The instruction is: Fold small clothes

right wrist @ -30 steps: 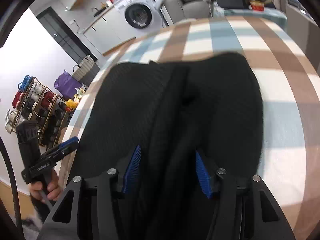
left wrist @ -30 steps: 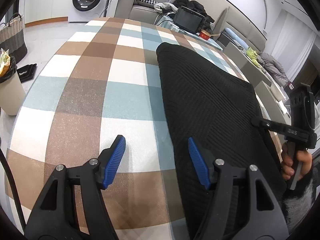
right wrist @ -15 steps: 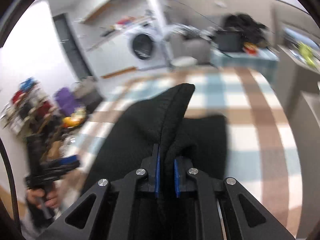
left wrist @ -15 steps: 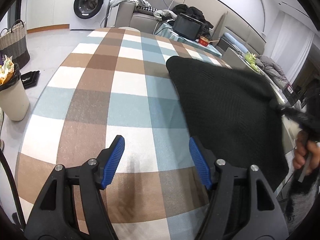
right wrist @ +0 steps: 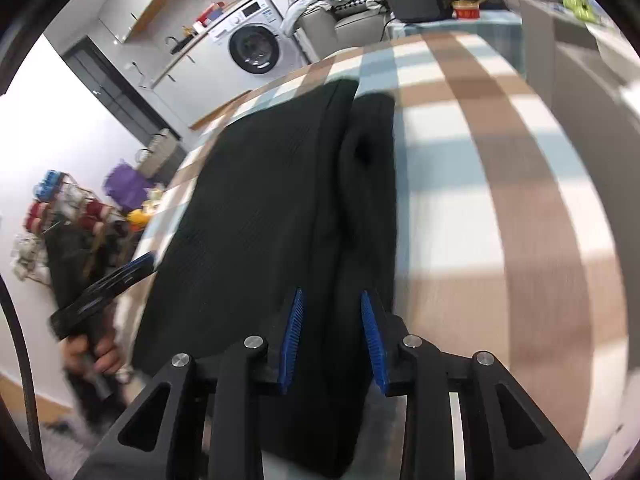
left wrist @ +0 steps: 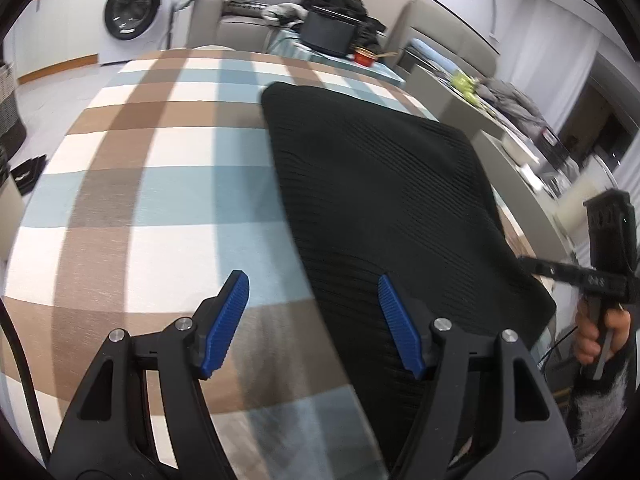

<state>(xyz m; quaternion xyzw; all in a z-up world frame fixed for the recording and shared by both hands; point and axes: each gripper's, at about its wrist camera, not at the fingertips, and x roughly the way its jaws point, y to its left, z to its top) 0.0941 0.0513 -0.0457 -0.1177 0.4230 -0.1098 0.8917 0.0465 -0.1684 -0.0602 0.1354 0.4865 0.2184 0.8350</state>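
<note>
Checked cloth covered the bench (left wrist: 160,184), where a black knit garment (left wrist: 380,200) lay flat ahead of the released left hand-held gripper (left wrist: 314,320) and between the parted pads of the right hand-held gripper (right wrist: 331,336), seemingly mid-fold, needing a fresh edge grasp.

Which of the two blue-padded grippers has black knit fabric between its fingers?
The right gripper: a fold of the black ribbed garment runs between its parted pads. The left gripper spans checked tablecloth.
</note>
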